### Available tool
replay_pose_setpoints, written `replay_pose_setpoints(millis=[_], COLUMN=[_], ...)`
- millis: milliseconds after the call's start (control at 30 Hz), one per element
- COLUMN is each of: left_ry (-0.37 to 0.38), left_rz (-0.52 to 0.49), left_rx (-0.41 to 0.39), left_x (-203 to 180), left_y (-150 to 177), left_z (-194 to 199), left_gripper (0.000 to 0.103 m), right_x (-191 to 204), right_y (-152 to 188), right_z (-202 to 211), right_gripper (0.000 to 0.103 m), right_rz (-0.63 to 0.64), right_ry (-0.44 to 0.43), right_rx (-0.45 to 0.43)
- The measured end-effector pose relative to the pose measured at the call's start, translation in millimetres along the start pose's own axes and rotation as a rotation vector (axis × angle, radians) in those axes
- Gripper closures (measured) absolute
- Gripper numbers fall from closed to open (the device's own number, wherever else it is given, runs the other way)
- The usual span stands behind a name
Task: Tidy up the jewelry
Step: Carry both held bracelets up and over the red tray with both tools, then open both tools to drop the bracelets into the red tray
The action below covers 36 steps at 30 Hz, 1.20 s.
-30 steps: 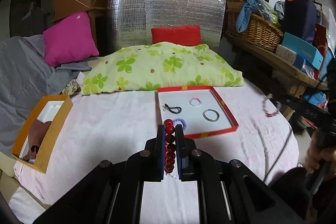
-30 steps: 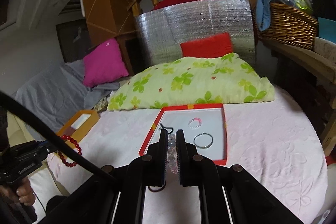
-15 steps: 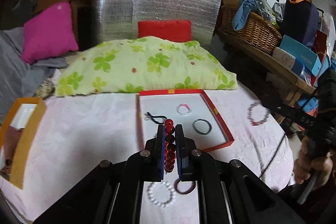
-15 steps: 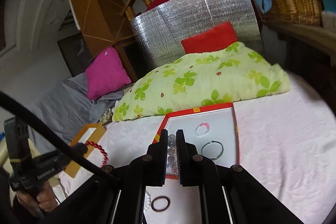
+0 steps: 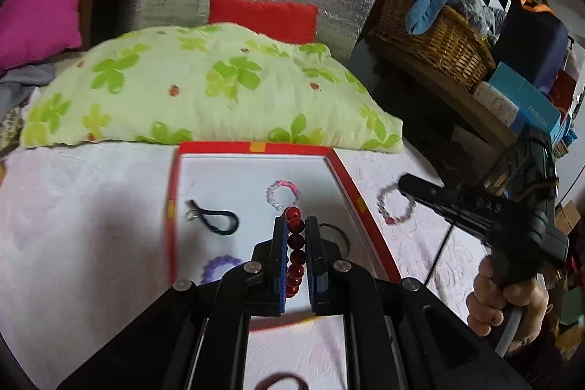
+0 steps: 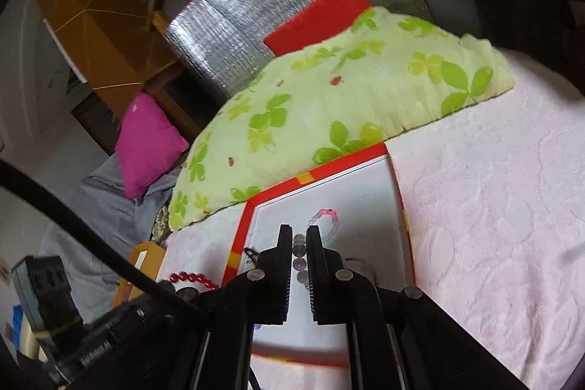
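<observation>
Two grippers, both loaded. Left gripper (image 5: 296, 225) clamps narrow on a red bead bracelet (image 5: 294, 254), beads stacked between the fingers, held above the red-rimmed tray (image 5: 175, 192) at its 6 o'clock side. Right gripper (image 6: 299, 236) pinches a clear bead bracelet (image 6: 299, 260); in the left wrist view that bracelet hangs over the pink bedspread (image 5: 73, 225), off the tray's 3 o'clock edge. Inside tray: pink-clear bracelet (image 5: 284, 194) at 12 o'clock, black cord loop (image 5: 215, 220) at 9, purple bracelet (image 5: 219, 264) at 7, thin ring (image 5: 338, 236) at 4, partly hidden by the fingers. Dark ring (image 5: 278, 382) lies on the spread below the tray. Green leaf-print pillow (image 5: 204, 90) touches the tray's far rim. Orange box (image 6: 142, 262) off at 9 o'clock in the right wrist view.
</observation>
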<state>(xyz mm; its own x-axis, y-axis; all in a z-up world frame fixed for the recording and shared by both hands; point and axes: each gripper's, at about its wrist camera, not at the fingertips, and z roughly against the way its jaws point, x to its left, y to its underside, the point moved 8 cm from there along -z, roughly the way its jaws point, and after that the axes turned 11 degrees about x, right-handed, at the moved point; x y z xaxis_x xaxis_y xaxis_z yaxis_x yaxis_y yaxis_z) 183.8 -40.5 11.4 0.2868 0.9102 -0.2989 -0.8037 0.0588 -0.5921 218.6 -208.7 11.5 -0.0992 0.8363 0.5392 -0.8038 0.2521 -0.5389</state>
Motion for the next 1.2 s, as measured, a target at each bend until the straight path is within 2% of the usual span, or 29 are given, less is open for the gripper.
replay_pose_setpoints(millis=[300, 633, 700, 733, 800, 867, 1067, 1200], left_ry=[0.009, -0.004, -0.013, -0.019, -0.024, -0.033, -0.065, -0.126], left_rz=[0.008, -0.035, -0.039, -0.039, -0.039, -0.038, -0.021, 0.001], left_rx=[0.121, 0.148, 0.145, 0.14, 0.13, 0.117, 0.053, 0.021], left_x=[4.5, -3.6, -3.1, -2.6, -1.2, 1.0, 14.9, 32.4], left_y=[9.2, 10.3, 9.8, 9.1, 8.7, 8.5, 10.1, 19.5], left_z=[-70.6, -90.3, -89.6, -88.0, -83.2, -75.7, -38.1, -14.7], left_gripper=[0.093, 0.093, 0.093, 0.09, 0.086, 0.079, 0.075, 0.074], right_x=[-14.4, -32.0, -35.2, -36.9, -38.8, -38.5, -25.9, -16.3], right_y=[-16.6, -22.6, -22.6, -23.1, -24.9, -24.9, -13.1, 2.2], right_z=[-60.1, -95.4, -95.0, -93.9, -88.5, -79.1, -44.9, -18.9], right_gripper=[0.094, 0.093, 0.089, 0.077, 0.069, 0.069, 0.069, 0.069], right_rz=[-0.011, -0.025, -0.024, -0.024, -0.018, -0.006, 0.02, 0.029], right_ry=[0.069, 0.117, 0.143, 0.15, 0.174, 0.193, 0.191, 0.174], right_rx=[0.073, 0.099, 0.082, 0.074, 0.046, 0.024, -0.013, -0.017])
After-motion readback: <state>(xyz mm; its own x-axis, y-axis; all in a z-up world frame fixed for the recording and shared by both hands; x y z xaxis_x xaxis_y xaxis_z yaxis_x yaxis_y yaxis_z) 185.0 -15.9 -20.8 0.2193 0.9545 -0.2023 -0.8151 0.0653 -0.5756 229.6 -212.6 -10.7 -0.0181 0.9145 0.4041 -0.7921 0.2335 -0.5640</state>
